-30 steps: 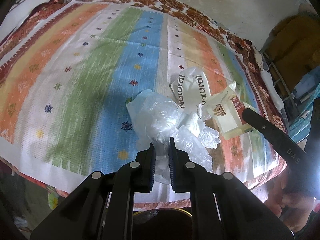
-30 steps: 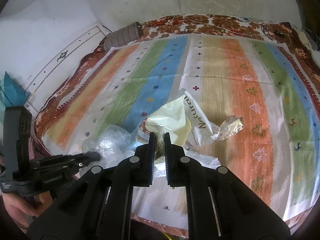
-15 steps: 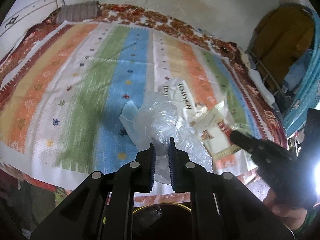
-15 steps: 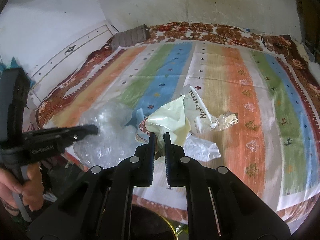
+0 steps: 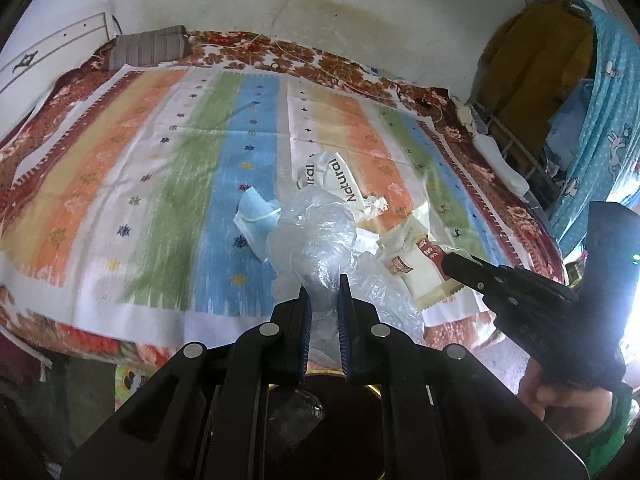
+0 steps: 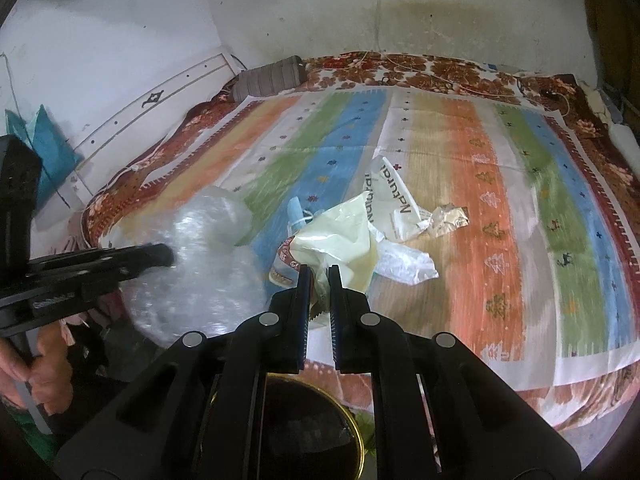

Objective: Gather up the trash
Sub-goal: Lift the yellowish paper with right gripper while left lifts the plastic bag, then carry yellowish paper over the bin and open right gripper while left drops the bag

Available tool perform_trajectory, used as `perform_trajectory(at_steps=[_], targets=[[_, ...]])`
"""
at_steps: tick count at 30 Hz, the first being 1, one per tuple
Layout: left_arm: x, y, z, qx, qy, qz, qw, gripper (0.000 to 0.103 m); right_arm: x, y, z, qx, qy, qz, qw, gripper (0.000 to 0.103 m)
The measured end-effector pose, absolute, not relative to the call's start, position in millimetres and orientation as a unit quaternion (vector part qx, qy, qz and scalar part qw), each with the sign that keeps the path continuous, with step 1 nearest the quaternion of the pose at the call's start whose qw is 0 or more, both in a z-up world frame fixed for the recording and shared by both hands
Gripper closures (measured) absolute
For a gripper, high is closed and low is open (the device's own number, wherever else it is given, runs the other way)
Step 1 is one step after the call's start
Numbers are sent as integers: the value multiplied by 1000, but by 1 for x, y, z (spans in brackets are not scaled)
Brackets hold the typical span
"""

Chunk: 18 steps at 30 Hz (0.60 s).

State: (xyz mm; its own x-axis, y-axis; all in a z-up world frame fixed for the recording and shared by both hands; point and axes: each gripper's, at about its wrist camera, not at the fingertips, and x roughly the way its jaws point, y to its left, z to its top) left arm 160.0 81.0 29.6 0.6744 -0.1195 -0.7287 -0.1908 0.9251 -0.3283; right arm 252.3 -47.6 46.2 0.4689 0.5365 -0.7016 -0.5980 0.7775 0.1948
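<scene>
Clear plastic bag (image 5: 316, 240) sits clamped between left claw (image 5: 323, 284) jaws.

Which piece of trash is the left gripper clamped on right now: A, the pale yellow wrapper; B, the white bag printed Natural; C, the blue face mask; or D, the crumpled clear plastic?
D: in the left wrist view the left gripper pinches the crumpled clear plastic, while the blue face mask and the Natural bag lie on the striped sheet.

Both wrist views tilted down from the near bed edge, close above the striped sheet (image 5: 168, 184), sharing its trash pile (image 6: 384, 216) and far wall.
</scene>
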Motion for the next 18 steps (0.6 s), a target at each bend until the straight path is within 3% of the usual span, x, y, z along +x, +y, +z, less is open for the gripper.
perform_trajectory(at_steps=[18], targets=[[109,52,4,-152,434,32,887,92,182,-75,20,-49,418,344,839,95]])
